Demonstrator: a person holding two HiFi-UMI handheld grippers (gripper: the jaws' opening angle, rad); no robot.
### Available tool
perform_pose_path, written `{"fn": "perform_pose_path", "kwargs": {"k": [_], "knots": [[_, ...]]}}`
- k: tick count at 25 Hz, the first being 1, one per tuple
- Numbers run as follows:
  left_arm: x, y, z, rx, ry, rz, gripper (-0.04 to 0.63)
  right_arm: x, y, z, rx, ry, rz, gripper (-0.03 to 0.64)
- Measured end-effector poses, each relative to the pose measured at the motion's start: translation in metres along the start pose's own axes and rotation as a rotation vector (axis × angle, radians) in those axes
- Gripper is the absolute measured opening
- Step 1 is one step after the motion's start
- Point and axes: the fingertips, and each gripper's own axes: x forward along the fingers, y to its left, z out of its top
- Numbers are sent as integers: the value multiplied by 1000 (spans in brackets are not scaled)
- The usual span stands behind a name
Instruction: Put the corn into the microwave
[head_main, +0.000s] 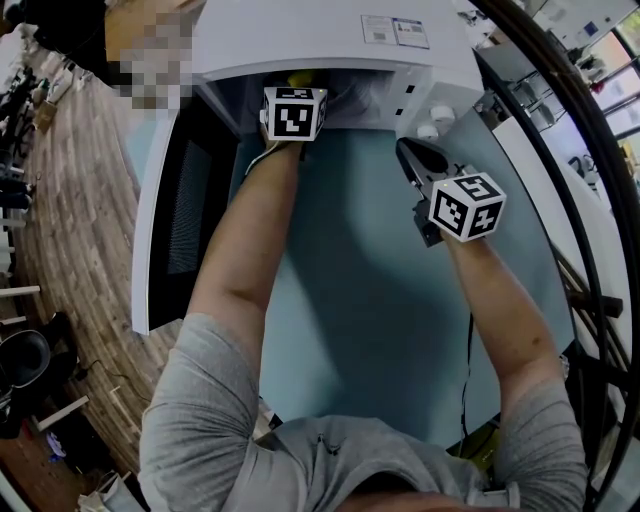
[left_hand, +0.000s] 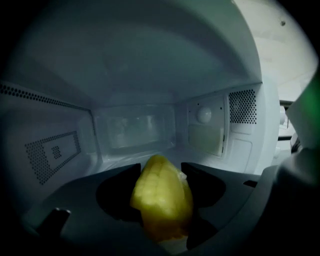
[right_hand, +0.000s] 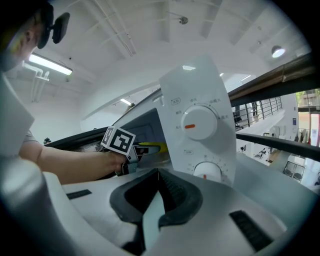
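The microwave door (head_main: 170, 220) is hanging wide open at the far left, a white frame w/ a dark glossy window. Next to it, the left gripper (left_hand: 162, 172) is reaching into the microwave (head_main: 330, 40), its matte dark jaws standing fairly wide and clamping the corn (left_hand: 160, 205) on both sides. The corn is a stubby, tapering yellow piece w/ bumpy kernel rows, and it's sitting inside the cavity mouth. Whether it's touching the floor can't be told. The cavity (left_hand: 135, 130) is showing smooth pale walls, perforated vent patches and rounded corners. So the task is looking mostly done: setting down, letting go and pulling out are prob. what's left. The flat teal table (head_main: 370, 300) is spreading below. Further right, the right gripper (right_hand: 159, 197) is waiting outside, jaws pinched together on nothing, by the white plastic control panel (right_hand: 200, 122) w/ round knobs.
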Motion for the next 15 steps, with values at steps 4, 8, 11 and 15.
{"fn": "perform_pose_path", "kwargs": {"k": [4, 8, 11, 15], "knots": [[6, -6, -8, 120, 63, 20, 258, -4, -3, -2, 2, 3, -11, 18], [11, -13, -19, 227, 119, 39, 256, -10, -6, -4, 7, 8, -21, 18], [13, -19, -23, 260, 148, 36, 256, -13, -7, -4, 17, 7, -20, 18], [12, -24, -21, 239, 157, 17, 264, -16, -8, -2, 20, 6, -21, 18]]}}
